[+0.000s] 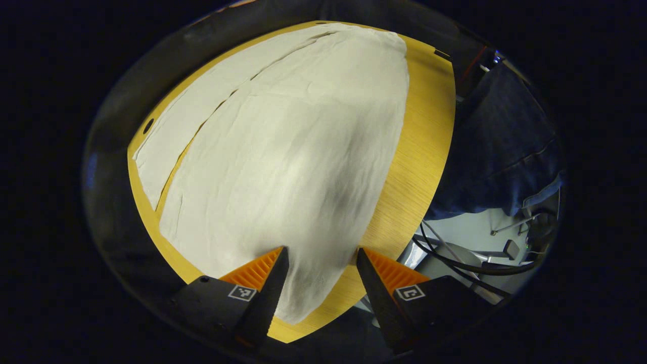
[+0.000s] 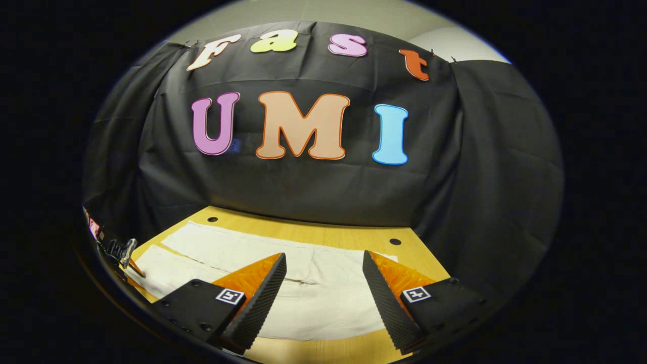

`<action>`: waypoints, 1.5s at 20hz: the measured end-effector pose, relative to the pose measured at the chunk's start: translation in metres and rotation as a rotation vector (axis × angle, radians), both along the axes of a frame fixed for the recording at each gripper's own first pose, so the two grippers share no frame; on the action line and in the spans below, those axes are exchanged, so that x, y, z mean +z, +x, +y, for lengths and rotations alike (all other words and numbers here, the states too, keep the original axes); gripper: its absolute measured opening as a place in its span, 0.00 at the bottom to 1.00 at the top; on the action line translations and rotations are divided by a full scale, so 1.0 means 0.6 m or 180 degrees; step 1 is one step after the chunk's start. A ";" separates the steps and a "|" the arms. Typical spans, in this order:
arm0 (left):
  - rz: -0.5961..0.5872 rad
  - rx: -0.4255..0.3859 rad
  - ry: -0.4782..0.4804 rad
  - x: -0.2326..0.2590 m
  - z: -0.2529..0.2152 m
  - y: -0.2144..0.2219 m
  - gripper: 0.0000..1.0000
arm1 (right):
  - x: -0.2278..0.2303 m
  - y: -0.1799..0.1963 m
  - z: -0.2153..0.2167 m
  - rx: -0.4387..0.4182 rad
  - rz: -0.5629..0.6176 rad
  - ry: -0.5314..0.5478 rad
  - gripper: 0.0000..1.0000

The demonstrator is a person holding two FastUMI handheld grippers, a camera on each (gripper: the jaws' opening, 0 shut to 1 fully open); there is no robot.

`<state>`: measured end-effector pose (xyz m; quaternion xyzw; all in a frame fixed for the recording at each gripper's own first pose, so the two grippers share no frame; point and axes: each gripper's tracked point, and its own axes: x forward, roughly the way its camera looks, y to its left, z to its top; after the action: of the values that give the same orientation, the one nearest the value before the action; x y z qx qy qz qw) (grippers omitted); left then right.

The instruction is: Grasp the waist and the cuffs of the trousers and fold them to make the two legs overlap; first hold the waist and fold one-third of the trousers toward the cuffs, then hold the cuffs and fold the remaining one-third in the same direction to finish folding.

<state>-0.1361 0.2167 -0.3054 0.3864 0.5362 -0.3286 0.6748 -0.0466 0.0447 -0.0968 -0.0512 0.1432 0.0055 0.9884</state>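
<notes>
Both grippers, left gripper (image 1: 319,255) and right gripper (image 2: 323,263), are hovering, jaws wide, over flat trousers (image 1: 283,151) on the desk (image 1: 419,151); pinch both layers at the edge squarely.

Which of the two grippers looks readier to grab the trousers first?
Probably the left gripper. Its open fingers already straddle one end of the trousers on the table. The right gripper, also open, looks level across the cloth from farther back.

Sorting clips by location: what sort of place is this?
Likely a staged recording booth, not a home: black cloth wall, bare wooden table holding pale trousers, loose cables beside it.
</notes>
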 end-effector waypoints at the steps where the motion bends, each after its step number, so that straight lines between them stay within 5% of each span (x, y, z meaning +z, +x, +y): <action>1: 0.0027 -0.0017 -0.0009 -0.001 -0.003 0.001 0.84 | 0.000 0.001 0.000 -0.0006 0.0002 0.0016 0.98; 9: 0.0179 -0.0254 0.0237 -0.004 0.002 0.009 0.72 | -0.034 0.010 0.000 0.0188 0.0166 -0.0057 0.98; 14: 0.0100 -0.0217 0.0346 -0.005 0.013 0.040 0.03 | -0.081 0.015 0.005 0.0515 0.0380 -0.0206 0.98; 23: 0.0206 -0.0006 0.0378 -0.006 0.014 0.041 0.00 | -0.246 0.001 -0.032 0.1576 0.1222 -0.0769 0.98; 30: 0.0127 0.0208 0.0492 -0.007 0.014 0.044 0.00 | -0.391 -0.013 -0.193 0.2155 0.2218 -0.1526 0.98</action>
<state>-0.1099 0.2249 -0.3094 0.4130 0.5856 -0.2716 0.6425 -0.0545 -0.0709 -0.3313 -0.3137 0.4353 0.3075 0.7859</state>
